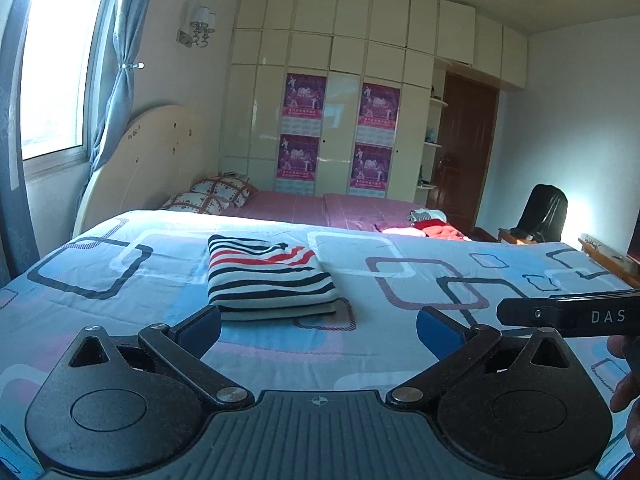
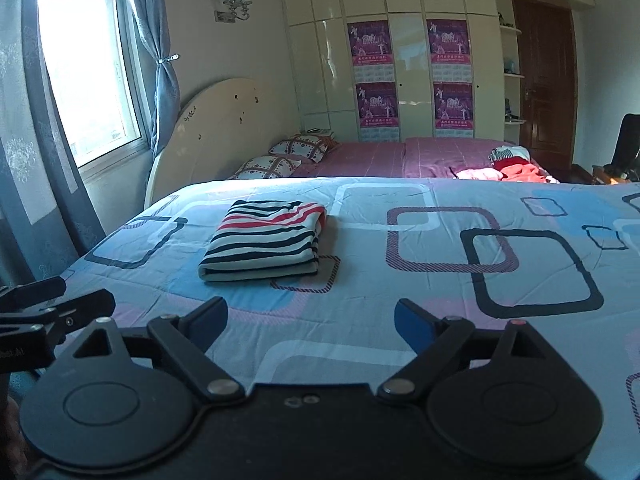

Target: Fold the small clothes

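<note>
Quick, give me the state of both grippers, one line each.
Left gripper: open, nothing between its fingers; the folded striped garment lies ahead on the quilt.
Right gripper: open, holding nothing.

The folded garment (image 1: 268, 276) near the middle carries black and red stripes on white. The quilt (image 1: 400, 344) is pale blue with dark, white and mauve rounded squares. Far behind, a pink sheet (image 2: 380, 160); blue curtains (image 2: 160, 40) left.

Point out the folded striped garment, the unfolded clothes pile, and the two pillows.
Folded striped garment (image 1: 268, 276), left wrist view: middle of its top face.
Clothes pile (image 2: 516, 170), right wrist view: on the red piece.
Pillows (image 2: 296, 150), right wrist view: on the farther pillow's top.
</note>
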A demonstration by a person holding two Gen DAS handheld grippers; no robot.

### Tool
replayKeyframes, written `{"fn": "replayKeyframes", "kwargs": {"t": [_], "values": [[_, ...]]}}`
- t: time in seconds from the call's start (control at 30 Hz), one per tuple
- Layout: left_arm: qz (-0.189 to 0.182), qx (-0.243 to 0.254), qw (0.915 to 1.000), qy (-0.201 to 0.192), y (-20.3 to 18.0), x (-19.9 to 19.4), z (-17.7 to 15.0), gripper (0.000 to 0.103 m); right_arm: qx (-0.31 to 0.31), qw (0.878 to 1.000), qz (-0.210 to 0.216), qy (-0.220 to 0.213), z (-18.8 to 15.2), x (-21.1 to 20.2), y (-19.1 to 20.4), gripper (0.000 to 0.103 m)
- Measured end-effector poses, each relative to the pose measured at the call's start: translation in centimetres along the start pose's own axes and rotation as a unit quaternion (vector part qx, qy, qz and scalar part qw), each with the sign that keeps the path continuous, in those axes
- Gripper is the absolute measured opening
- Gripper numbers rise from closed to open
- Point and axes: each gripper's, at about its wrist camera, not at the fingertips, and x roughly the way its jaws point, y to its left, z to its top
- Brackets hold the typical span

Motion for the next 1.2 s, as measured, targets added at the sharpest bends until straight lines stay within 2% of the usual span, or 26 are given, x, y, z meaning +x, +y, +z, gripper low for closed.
{"fn": "replayKeyframes", "kwargs": {"t": [0.27, 1.2], "values": [[0.005, -0.011, 0.9998, -0.016, 0.2, -0.6, 0.5, 0.103, -0.014, 1.0, 0.006, -0.012, 0.6, -0.8, 0.3, 0.09], [0.007, -0.006, 0.9998, -0.017, -0.3, 0.1, 1.1, 0.103, -0.014, 1.0, 0.009, -0.014, 0.6, -0.4, 0.4, 0.091]]}}
